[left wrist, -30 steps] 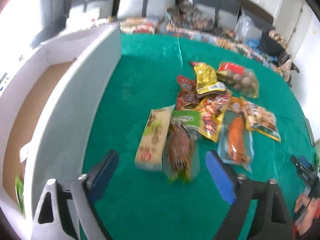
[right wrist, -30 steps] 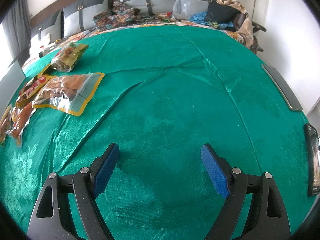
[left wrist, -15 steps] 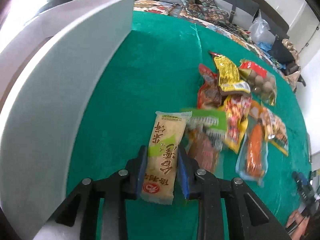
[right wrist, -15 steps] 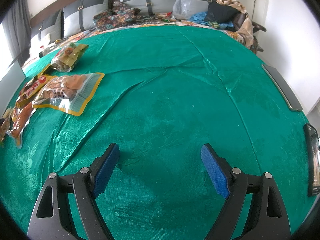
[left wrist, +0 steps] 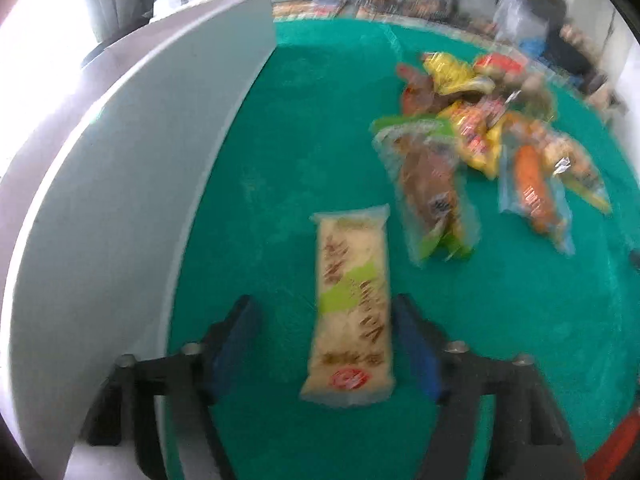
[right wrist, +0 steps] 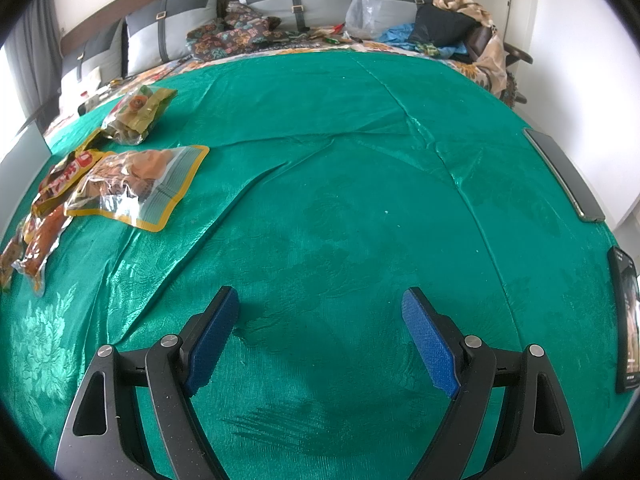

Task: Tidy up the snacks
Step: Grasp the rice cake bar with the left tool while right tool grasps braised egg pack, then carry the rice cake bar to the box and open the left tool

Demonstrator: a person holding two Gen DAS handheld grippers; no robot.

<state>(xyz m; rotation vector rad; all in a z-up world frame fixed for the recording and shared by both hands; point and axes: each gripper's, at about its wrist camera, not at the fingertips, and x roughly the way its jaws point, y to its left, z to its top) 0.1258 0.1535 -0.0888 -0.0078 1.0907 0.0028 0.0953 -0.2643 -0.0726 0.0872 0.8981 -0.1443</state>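
Green cloth [right wrist: 360,200] covers the bed. At its left edge stands a white box [left wrist: 120,200]. Beside it the left gripper [left wrist: 324,344] is opening, a pale rice cracker pack [left wrist: 352,304] lying between its fingers. Other snacks [left wrist: 480,140] are piled farther right. The right gripper [right wrist: 320,332] is spread wide over bare cloth.

Cloth [right wrist: 340,184]: showing emerald green w/ faint tone-on-tone floral damask, sheen at lower left of right-wrist view. Rice cracker pack [left wrist: 352,308], centre of left-wrist view: showing cream w/ lime-green patch, brown lettering, red round logo. Box wall [left wrist: 132,184], left: reading pale grey-white. Snack pile [left wrist: 488,136], upper right: showing yellow, red, orange, brown, green. Pouch [right wrist: 136,188], left of right-wrist view: clear w/ yellow border. Gripper pads [right wrist: 428,344]: showing blue on black frames. Pillows [right wrist: 180,28], top: grey, two-tone.
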